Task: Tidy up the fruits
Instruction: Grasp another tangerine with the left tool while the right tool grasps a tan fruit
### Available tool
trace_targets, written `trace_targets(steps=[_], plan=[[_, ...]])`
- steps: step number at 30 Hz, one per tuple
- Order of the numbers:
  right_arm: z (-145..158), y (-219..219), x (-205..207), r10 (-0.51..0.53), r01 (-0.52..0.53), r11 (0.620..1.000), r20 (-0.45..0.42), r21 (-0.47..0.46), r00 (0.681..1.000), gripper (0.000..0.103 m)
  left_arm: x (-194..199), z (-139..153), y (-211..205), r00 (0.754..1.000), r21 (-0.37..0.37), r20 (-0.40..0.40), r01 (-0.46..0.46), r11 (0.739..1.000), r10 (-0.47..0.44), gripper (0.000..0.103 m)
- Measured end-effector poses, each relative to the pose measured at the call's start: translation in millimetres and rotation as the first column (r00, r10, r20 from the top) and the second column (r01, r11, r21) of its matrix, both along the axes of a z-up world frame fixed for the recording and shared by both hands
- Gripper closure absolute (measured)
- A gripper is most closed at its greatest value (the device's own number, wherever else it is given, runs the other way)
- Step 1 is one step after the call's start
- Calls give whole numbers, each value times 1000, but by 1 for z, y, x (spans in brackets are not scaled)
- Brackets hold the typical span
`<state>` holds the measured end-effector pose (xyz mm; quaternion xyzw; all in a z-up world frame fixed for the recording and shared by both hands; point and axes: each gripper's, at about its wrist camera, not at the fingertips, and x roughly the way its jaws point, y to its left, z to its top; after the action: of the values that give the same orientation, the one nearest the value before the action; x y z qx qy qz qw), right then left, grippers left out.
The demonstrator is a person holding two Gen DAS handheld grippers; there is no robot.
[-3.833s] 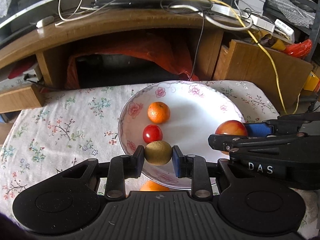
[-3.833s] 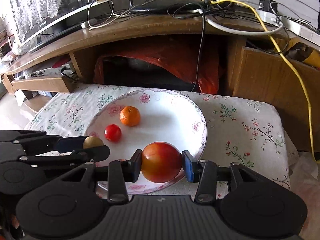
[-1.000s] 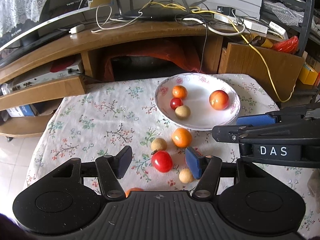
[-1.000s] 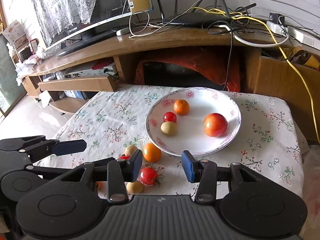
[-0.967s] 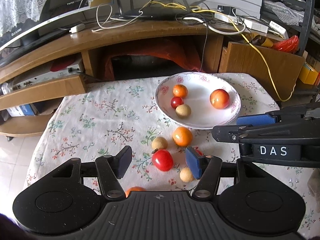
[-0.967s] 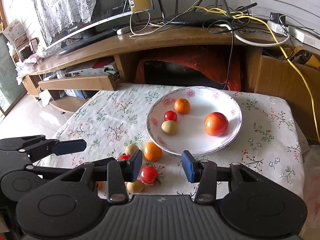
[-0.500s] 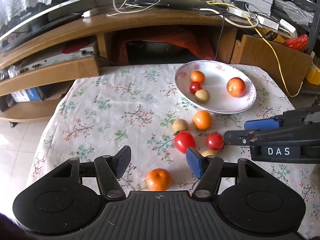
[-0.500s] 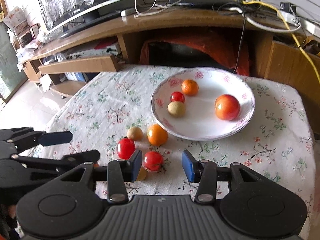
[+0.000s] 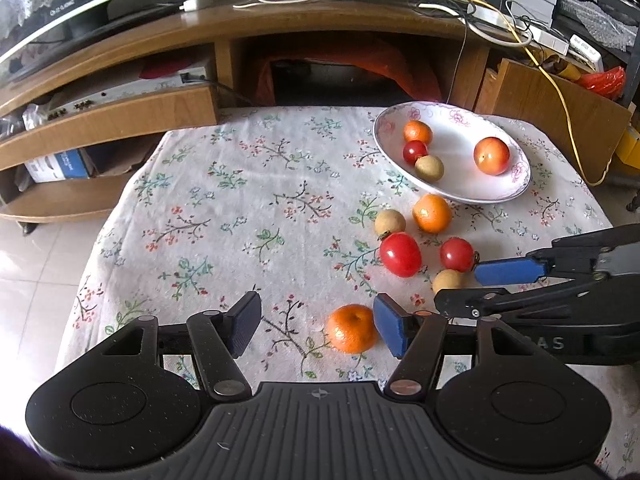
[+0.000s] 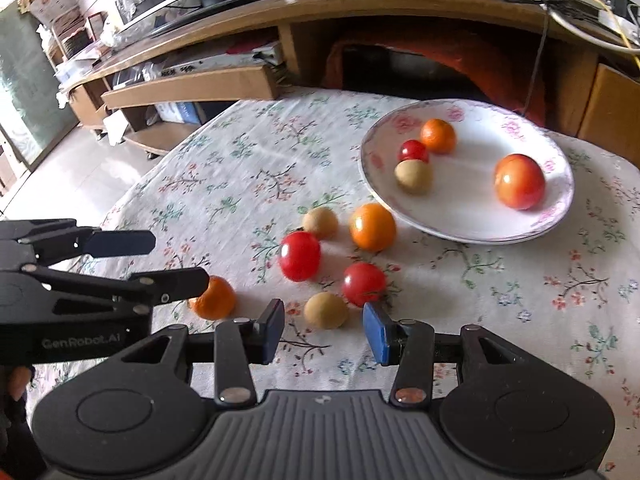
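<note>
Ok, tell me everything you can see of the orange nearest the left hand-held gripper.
The orange is small, round and bright, with a dimpled, slightly glossy peel and a pale spot on its side. It sits alone on the floral tablecloth, apart from the other loose fruit and well short of the plate. It lies within the open span of the left hand-held gripper, close beside the blue pad, though contact is unclear. The black pad is well clear.
</note>
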<state>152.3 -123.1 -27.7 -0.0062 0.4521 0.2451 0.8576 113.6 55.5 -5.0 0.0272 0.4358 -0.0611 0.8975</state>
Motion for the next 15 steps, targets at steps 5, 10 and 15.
trace_targets(steps=[5,10,15], plan=[[-14,9,0,14,-14,999,23,-29,1000,60,0,-7,4,1000,0,-20,4,1000,-4,33],[-17,21,-2,63,-59,997,73,-50,995,72,-2,-13,-1,999,11,-24,43,999,-42,34],[-17,20,-6,86,-79,994,87,-75,993,76,-2,-18,-8,996,28,-27,85,996,-84,34]])
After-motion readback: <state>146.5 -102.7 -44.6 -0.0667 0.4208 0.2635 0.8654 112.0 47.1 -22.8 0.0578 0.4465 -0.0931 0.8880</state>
